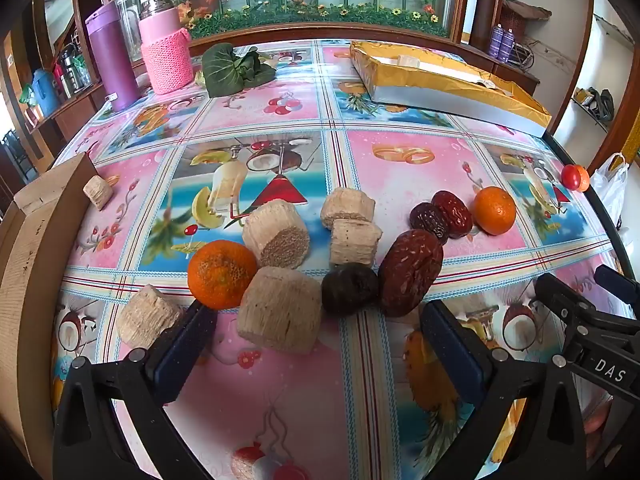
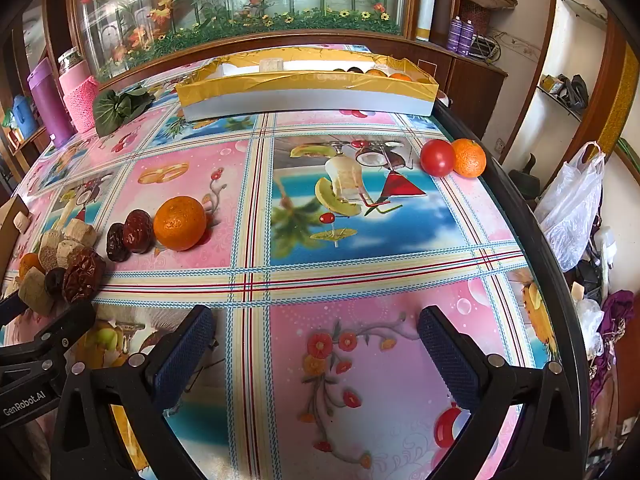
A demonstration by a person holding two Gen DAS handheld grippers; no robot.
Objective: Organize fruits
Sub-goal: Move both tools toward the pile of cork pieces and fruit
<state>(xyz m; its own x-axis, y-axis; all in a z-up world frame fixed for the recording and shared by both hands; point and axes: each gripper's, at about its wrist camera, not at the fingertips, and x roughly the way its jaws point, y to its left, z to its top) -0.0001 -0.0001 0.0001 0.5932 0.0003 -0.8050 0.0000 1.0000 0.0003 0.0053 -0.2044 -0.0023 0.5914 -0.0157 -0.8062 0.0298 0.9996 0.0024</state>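
In the left wrist view my left gripper (image 1: 316,320) is open and empty, just short of a heap on the table: a tangerine (image 1: 221,274), several beige puffed cakes (image 1: 279,309), a dark plum (image 1: 349,288) and red dates (image 1: 411,272). A second tangerine (image 1: 494,210) lies right of the dates. My right gripper (image 2: 316,328) is open and empty over bare tablecloth. In the right wrist view a tangerine (image 2: 180,223) lies ahead left, and a tomato (image 2: 437,157) with another tangerine (image 2: 468,157) far right. A gold-lined box (image 2: 304,92) at the back holds some fruit.
A wooden box (image 1: 28,264) stands at the left table edge. A purple flask (image 1: 112,56), a pink knitted jar (image 1: 166,54) and leafy greens (image 1: 232,68) stand at the back left. The table's dark right rim (image 2: 532,224) borders a white plastic bag (image 2: 572,208).
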